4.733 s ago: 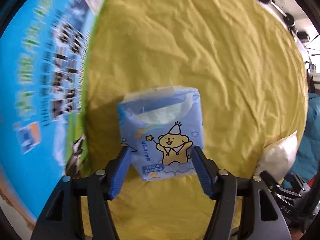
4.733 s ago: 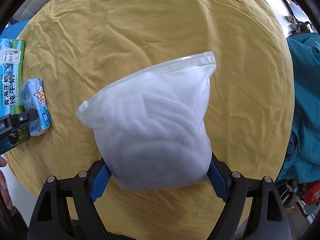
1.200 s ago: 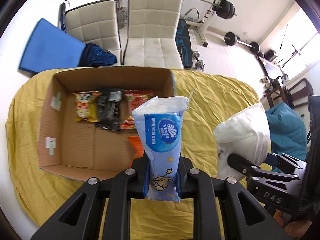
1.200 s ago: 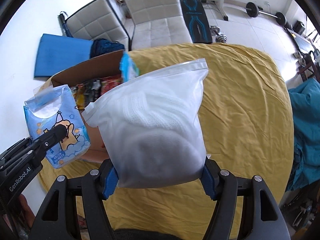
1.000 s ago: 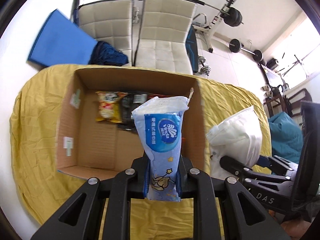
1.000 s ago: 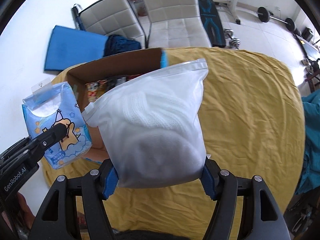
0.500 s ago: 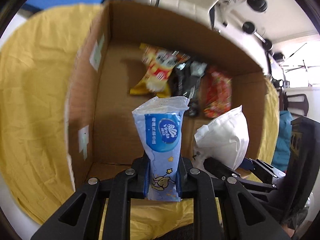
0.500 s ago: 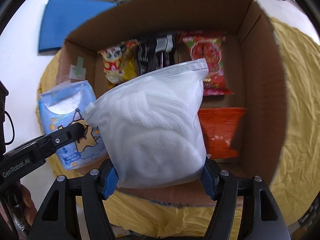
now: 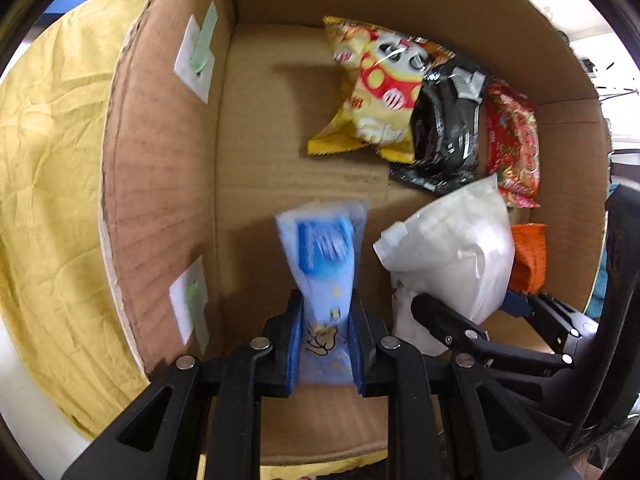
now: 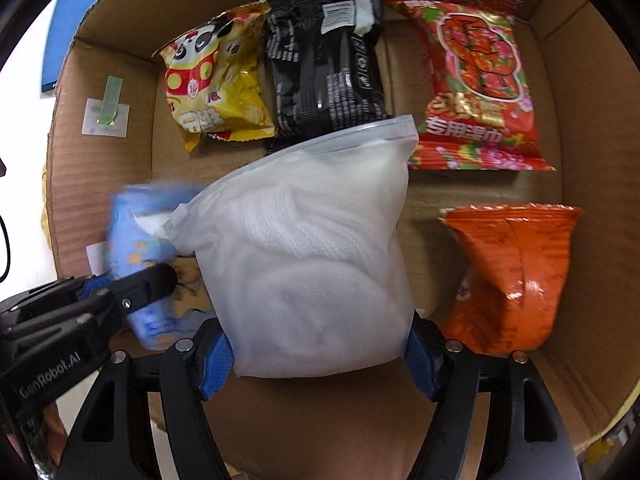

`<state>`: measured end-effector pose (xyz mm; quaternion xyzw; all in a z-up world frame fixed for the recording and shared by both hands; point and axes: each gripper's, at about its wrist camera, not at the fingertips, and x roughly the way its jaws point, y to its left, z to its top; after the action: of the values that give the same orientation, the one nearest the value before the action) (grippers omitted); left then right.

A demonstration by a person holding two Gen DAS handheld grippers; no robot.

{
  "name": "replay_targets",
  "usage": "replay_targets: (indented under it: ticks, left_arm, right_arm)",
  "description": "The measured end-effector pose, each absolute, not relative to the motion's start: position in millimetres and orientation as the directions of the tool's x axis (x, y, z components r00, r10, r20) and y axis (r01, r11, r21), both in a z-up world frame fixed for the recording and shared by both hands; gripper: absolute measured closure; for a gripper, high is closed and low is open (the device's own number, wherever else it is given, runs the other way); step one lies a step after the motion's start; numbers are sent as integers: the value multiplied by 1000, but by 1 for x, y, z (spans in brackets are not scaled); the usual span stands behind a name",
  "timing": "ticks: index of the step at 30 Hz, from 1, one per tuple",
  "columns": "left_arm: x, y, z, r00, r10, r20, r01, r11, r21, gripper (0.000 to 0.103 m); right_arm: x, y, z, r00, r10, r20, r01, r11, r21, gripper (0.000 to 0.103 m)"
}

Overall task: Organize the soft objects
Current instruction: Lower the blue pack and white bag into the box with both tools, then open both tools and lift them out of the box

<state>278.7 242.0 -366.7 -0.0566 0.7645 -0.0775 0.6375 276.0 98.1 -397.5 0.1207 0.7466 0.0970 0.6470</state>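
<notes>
My left gripper [image 9: 325, 344] is shut on a light blue tissue pack [image 9: 325, 252] and holds it inside the cardboard box [image 9: 160, 184], near its left wall. The pack is motion-blurred; it also shows in the right wrist view [image 10: 144, 264]. My right gripper [image 10: 316, 354] is shut on a white zip bag of soft cloth [image 10: 308, 256], held inside the box just right of the tissue pack. The bag shows in the left wrist view [image 9: 452, 264] too.
Along the box's far wall lie a yellow snack bag [image 10: 216, 92], a black packet [image 10: 328, 68] and a red packet [image 10: 476, 80]. An orange packet [image 10: 512, 276] lies at the right. The box stands on a yellow cloth [image 9: 48, 184].
Both grippers have moved down and forward into the box with their loads. The tissue pack now blurs as if moving or slipping in the left jaws.
</notes>
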Motion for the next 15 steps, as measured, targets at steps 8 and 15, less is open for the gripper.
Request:
replay_targets:
  ticks: [8,15]
  left_arm:
    - [272,247,-357,-179,-164,-970,-6,986,-166,77]
    - [261,243,-325,-98,-101,-990,12,995,-103,71]
  right_arm:
    - [266,113,-401,-152,292,-944,17,956,293,19]
    - [259,114,-369,-84,227,-970,-23,973,230,16]
